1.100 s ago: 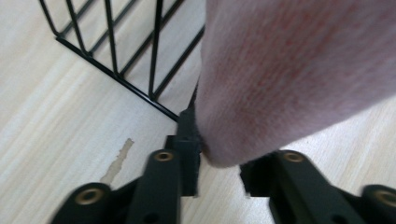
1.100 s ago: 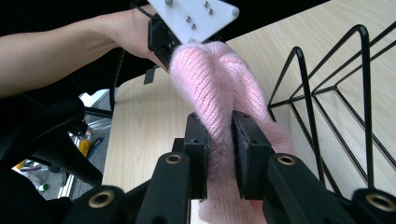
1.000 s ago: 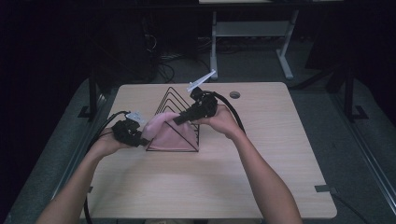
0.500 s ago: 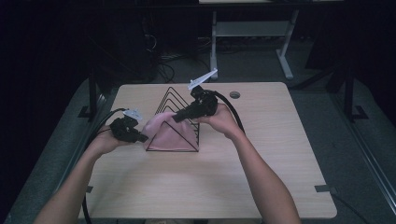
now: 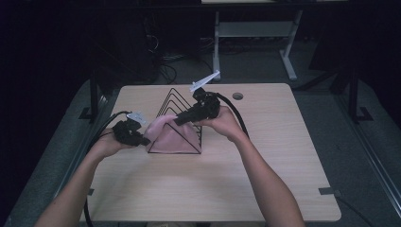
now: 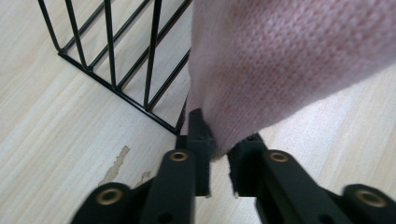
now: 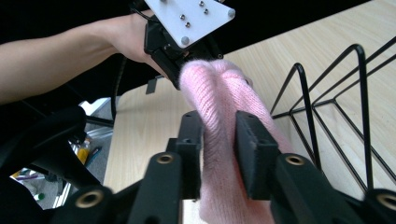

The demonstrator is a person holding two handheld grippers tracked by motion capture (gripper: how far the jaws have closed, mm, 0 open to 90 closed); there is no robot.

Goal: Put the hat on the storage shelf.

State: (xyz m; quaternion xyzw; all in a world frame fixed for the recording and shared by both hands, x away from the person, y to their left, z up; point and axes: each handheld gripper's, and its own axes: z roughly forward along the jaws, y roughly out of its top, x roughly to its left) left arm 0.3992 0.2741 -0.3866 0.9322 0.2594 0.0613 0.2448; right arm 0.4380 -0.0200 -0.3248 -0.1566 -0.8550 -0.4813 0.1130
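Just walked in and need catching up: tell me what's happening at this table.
A person holds a gripper in each hand and works a pink knitted cloth on a black wire rack on the wooden table. The left gripper pinches the cloth's edge near the rack's corner; the right gripper clamps a fold of it higher up.

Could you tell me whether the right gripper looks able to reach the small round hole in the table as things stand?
Probably not yet: the right gripper is shut on the pink knit cloth, though the tabletop towards the hole lies bare.

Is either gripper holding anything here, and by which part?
Both hold the pink knit cloth: the left gripper pinches its lower edge, the right gripper a bunched fold.
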